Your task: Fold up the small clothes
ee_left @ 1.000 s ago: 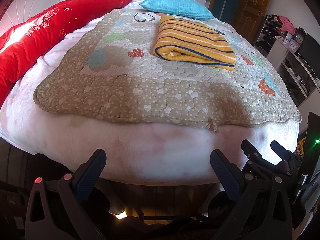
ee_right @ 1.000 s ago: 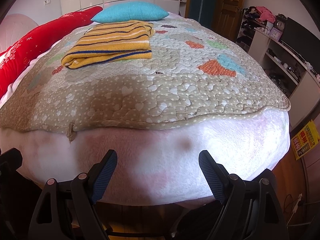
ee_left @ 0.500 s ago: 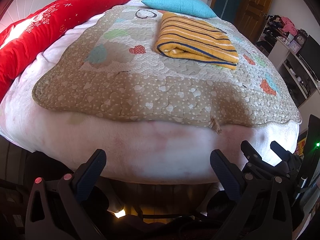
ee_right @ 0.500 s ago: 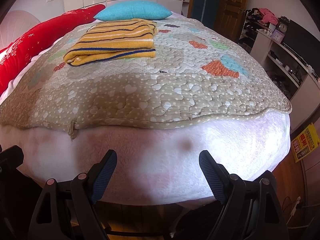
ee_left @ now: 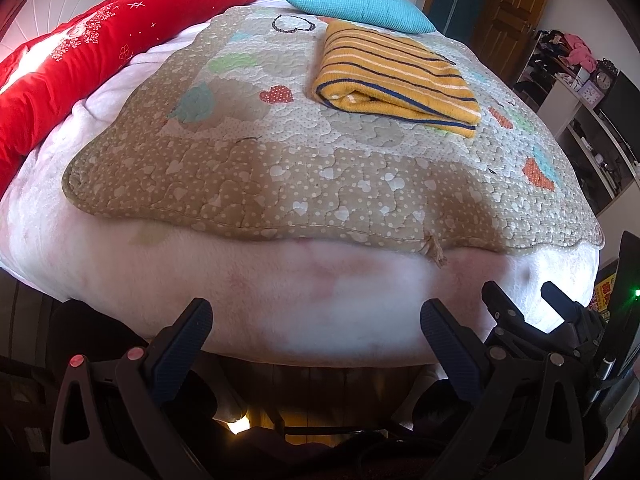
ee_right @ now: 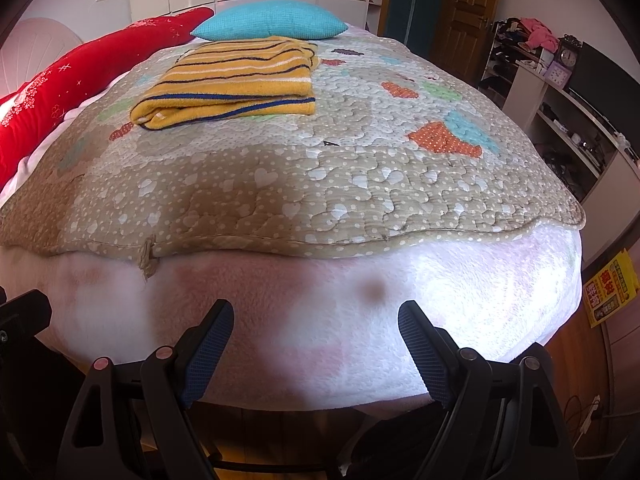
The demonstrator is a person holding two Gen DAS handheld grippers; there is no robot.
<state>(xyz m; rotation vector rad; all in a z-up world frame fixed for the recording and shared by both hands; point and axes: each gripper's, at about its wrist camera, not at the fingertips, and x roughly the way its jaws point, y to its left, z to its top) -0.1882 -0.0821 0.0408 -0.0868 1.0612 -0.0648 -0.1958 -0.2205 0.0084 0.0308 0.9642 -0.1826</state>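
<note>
Sweater (ee_left: 394, 84) folded, well beyond both empty tongs (ee_left: 316, 334).

Folded striped garment (ee_right: 228, 84) on quilt (ee_right: 280, 184), right gripper (ee_right: 316, 320) seemingly empty

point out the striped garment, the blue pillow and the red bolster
striped garment (ee_right: 236, 80), right wrist view, top of the fold
blue pillow (ee_right: 268, 24), right wrist view, middle
red bolster (ee_left: 100, 56), left wrist view, middle

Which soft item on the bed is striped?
The folded yellow garment on the quilt: dark and white stripes. The blue pillow behind it is plain; the red bolster has white snowflake prints.
</note>
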